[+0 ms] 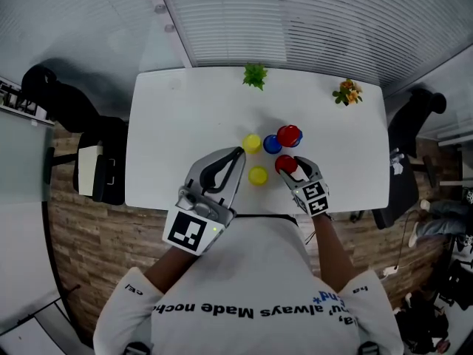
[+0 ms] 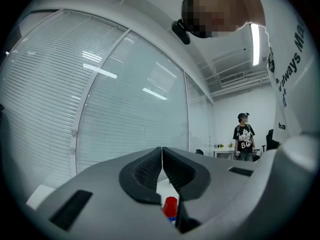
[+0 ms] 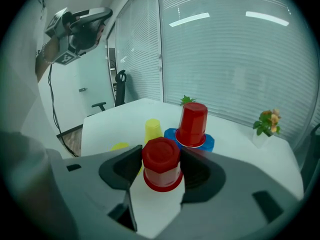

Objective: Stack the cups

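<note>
My right gripper point(image 1: 290, 166) is shut on an upside-down red cup point(image 3: 161, 164), which sits squarely between the two pads; in the head view this red cup point(image 1: 284, 163) is near the white table's point(image 1: 170, 124) front edge. Just beyond it a second red cup point(image 3: 193, 125) stands upside down against a blue cup point(image 3: 170, 133), and blue shows on both sides of its rim. A yellow cup point(image 3: 152, 130) stands to their left, and another yellow cup point(image 1: 257, 175) lies nearer me. My left gripper point(image 1: 238, 152) hovers shut and empty beside the yellow cups, its jaws meeting with nothing between them.
A green plant point(image 1: 255, 75) and an orange-flowered plant point(image 1: 347, 92) stand along the table's far edge. Dark chairs sit at the left point(image 1: 96, 168) and right point(image 1: 414, 117) ends. A person point(image 2: 244, 143) stands far off across the room.
</note>
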